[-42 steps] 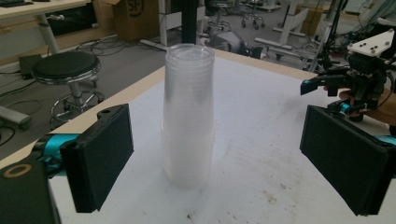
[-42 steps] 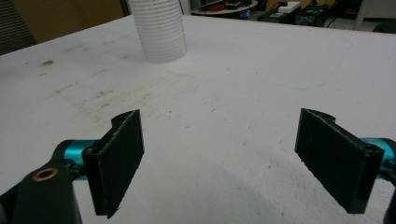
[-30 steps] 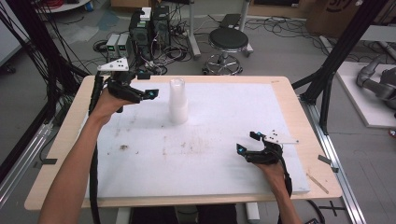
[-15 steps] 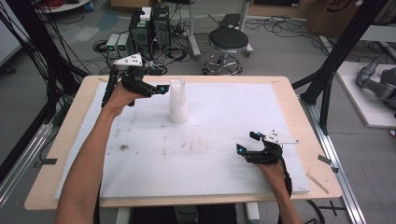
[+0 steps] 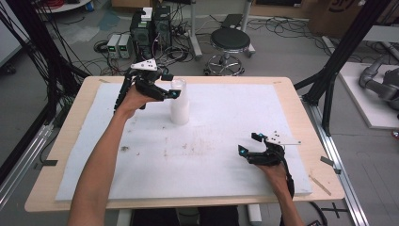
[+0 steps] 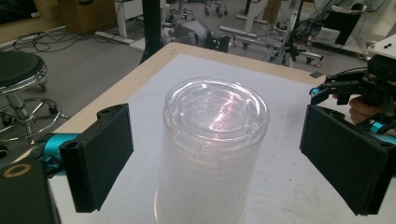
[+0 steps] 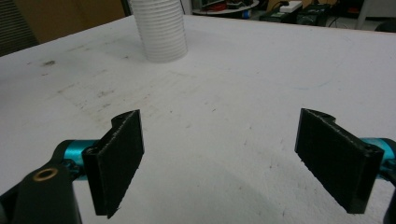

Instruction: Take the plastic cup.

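Note:
A stack of clear plastic cups (image 5: 179, 103) stands upside down on the white mat (image 5: 221, 117), left of the middle at the back. My left gripper (image 5: 172, 87) is open at the stack's top, coming from the left. In the left gripper view the stack of cups (image 6: 210, 149) rises between the two pads (image 6: 100, 161), with gaps on both sides. My right gripper (image 5: 248, 144) rests open near the mat's front right. In the right gripper view nothing lies between the right gripper (image 7: 219, 158) jaws, and the cup stack (image 7: 159, 30) stands far off.
The mat covers a wooden table (image 5: 66, 141) with bare edges all around. A black stool (image 5: 229, 42) and electronic boxes (image 5: 146, 26) stand on the floor behind the table. Black frame posts (image 5: 339, 61) rise at both sides.
My left gripper has moved right and slightly down, from the back left corner to the top of the cup stack. The right gripper has stayed in place.

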